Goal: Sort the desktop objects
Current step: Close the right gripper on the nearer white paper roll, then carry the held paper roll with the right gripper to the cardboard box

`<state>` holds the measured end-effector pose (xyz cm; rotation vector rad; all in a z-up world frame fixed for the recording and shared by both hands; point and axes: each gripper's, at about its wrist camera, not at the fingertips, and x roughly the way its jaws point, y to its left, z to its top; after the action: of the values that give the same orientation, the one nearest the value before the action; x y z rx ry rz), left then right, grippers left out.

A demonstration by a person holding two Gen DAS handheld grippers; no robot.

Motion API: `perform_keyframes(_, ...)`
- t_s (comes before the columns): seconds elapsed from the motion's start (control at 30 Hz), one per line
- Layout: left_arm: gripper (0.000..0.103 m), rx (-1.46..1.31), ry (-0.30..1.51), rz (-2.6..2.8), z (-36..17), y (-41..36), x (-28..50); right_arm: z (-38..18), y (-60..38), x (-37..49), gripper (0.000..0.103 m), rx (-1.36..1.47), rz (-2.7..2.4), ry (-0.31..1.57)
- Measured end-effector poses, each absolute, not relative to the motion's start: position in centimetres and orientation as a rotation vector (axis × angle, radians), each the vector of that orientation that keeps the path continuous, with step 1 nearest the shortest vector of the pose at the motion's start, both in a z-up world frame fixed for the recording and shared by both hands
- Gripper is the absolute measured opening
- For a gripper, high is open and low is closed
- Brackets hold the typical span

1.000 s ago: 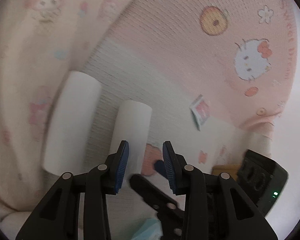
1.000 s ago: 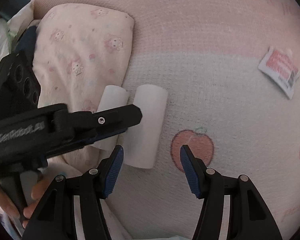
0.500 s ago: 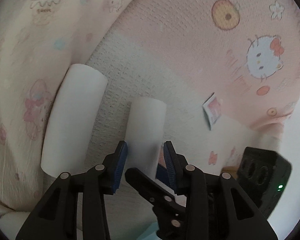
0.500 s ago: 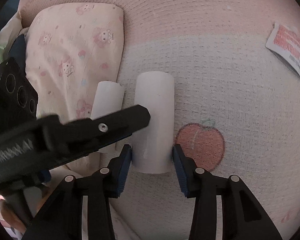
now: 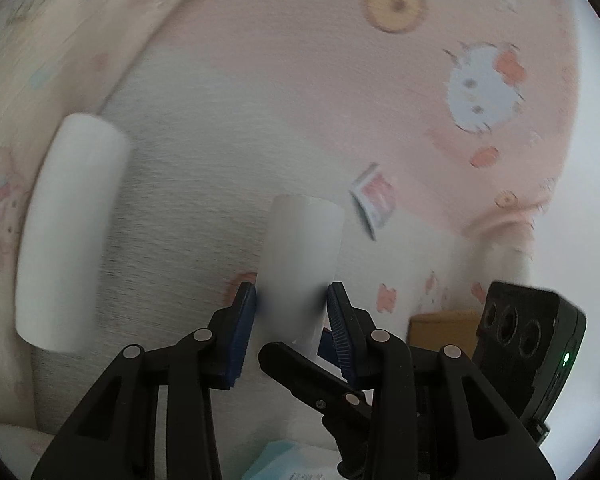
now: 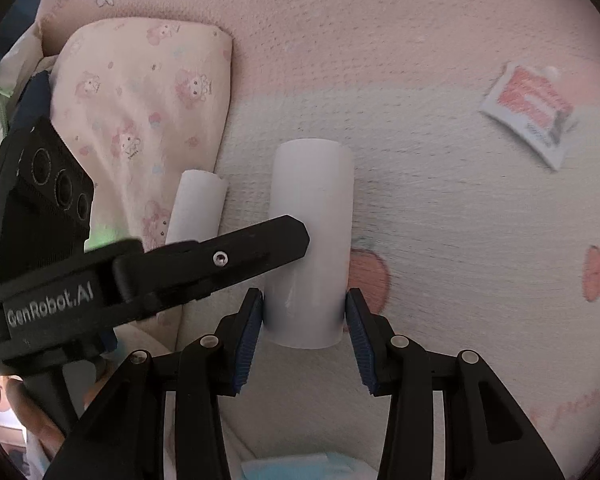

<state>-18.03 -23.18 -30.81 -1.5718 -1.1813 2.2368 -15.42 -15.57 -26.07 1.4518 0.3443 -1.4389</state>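
Note:
Two white rolls lie on a pink cartoon blanket [image 6: 400, 40]. My right gripper [image 6: 305, 300] is shut on the near end of the larger roll [image 6: 312, 208], with a pad against each side. The thinner roll [image 6: 198, 204] lies just left of it, beside a pillow [image 6: 140, 92]. The left gripper's finger [image 6: 240, 254] crosses in front of the held roll. In the left wrist view, my left gripper [image 5: 292, 292] stands half open and that roll [image 5: 304, 248] shows in its gap. The other roll [image 5: 68, 232] is far left there. The right gripper's finger [image 5: 300, 368] pokes in below.
A small red and white label card [image 6: 528, 112] lies on the blanket to the right, also seen as the card [image 5: 374, 198]. A light blue packet [image 6: 296, 468] sits at the near edge. A person's hand [image 6: 20, 404] shows bottom left. A brown box [image 5: 440, 324] is by the right gripper's camera body [image 5: 528, 340].
The right gripper's jaws closed onto the larger roll. In the left wrist view that roll has drawn away from the other roll and now sits in line with the left gripper's gap.

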Motion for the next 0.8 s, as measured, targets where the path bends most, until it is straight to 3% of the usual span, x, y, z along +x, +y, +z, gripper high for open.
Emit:
perform_keyframes(0.27, 0.041, -1.497, -1.032, 2.280, -27.1, -20.2, -16.8, -23.1, -11.6, -14.7, 0.040, 1.377, -1.476, 0.413)
perform_keyframes(0.8, 0.044, -1.299, -0.793, 2.367, -16.5, -14.0, -17.2, -13.3, -5.5, -17.5, 0.040, 1.194, -1.607, 0.289)
